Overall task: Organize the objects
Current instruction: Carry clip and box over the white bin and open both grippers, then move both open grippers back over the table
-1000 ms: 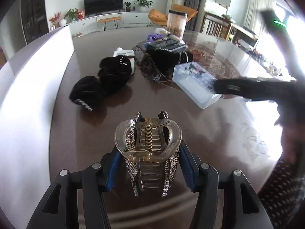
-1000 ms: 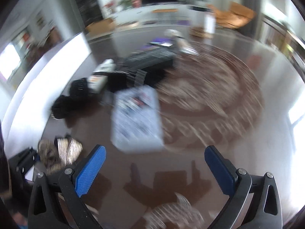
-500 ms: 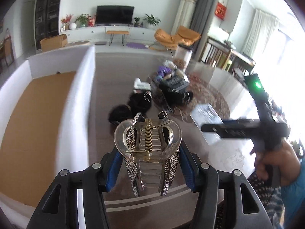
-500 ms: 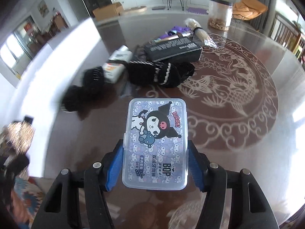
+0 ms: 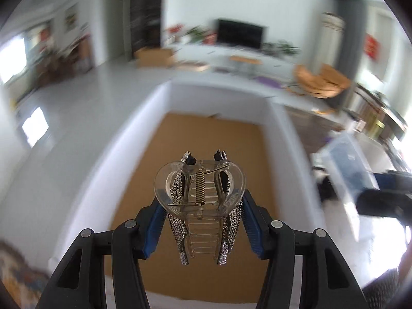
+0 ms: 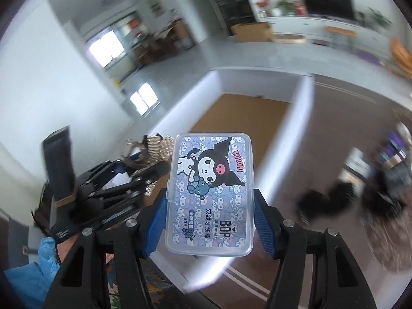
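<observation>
hair clip (image 5: 199,203) over box (image 5: 164,103) | case (image 6: 211,200) right of clip

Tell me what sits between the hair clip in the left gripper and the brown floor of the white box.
Nothing: in the left wrist view the hair clip hangs over the box's bare brown floor.

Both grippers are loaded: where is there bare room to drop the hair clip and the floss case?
The brown floor of the white-walled box looks bare; the left gripper holds the hair clip over it. The right gripper with the floss case sits nearer its right wall. The table is crowded at right by dark blurred items.
</observation>
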{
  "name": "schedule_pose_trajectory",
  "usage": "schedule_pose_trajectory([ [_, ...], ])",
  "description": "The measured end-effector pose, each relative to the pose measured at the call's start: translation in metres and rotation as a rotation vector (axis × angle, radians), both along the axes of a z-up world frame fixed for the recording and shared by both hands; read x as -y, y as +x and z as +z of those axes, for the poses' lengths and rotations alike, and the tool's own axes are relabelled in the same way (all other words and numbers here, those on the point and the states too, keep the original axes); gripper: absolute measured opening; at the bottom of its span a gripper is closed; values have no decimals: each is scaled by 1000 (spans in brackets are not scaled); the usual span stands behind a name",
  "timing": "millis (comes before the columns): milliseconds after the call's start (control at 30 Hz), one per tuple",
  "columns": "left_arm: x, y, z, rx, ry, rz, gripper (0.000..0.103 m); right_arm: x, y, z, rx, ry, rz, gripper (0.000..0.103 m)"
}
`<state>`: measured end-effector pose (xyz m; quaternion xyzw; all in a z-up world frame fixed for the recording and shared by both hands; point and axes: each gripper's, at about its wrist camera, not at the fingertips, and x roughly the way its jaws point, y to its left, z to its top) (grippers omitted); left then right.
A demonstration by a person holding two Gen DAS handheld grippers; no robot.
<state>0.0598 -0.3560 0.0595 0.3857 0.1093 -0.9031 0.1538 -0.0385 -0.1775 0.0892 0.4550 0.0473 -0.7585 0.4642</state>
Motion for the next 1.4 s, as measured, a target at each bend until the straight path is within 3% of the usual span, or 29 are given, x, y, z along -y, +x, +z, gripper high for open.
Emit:
schedule_pose_trajectory([
  [133, 41, -10, -39, 149, 27, 86, 57, 65, 9, -19, -4, 41, 71, 63],
  [167, 46, -12, -44, 178, 25, 101, 65, 79, 10, -26, 7, 49, 83, 65],
  [200, 52, -14, -51, 221, 16, 132, 81, 88, 11, -32, 19, 61, 94, 70],
  [233, 55, -13, -55, 242, 9, 160, 82, 94, 12, -38, 22, 80, 101, 78],
  [333, 50, -7, -49, 196, -1, 177, 87, 85, 19, -41, -40, 71, 85, 83],
  [367, 50, -5, -48, 185, -14, 184, 88, 75, 22, -39, -64, 58, 72, 89],
  [467, 29, -2, -38, 122, -17, 166, 88, 28, 18, -34, -148, 20, 5, 93],
  [600, -14, -4, -16, 12, 15, 60, 88, -56, 11, -42, -232, 20, -156, 98],
  [700, -74, -7, 5, -70, 34, -101, 88, -129, 3, -67, -261, 65, -338, 98],
  [833, -159, -20, 19, -103, 79, -318, 88, -215, -6, -106, -286, 206, -553, 98],
  [933, -225, -32, 3, -68, 98, -457, 91, -267, -13, -123, -289, 255, -665, 98],
  [1133, -309, -70, -62, 45, 79, -539, 91, -317, -18, -133, -235, 241, -789, 98],
  [1233, -323, -96, -90, 88, 69, -535, 91, -324, -25, -139, -212, 257, -809, 98],
  [1400, -329, -104, -111, 97, 43, -515, 91, -330, -33, -148, -169, 278, -821, 98],
])
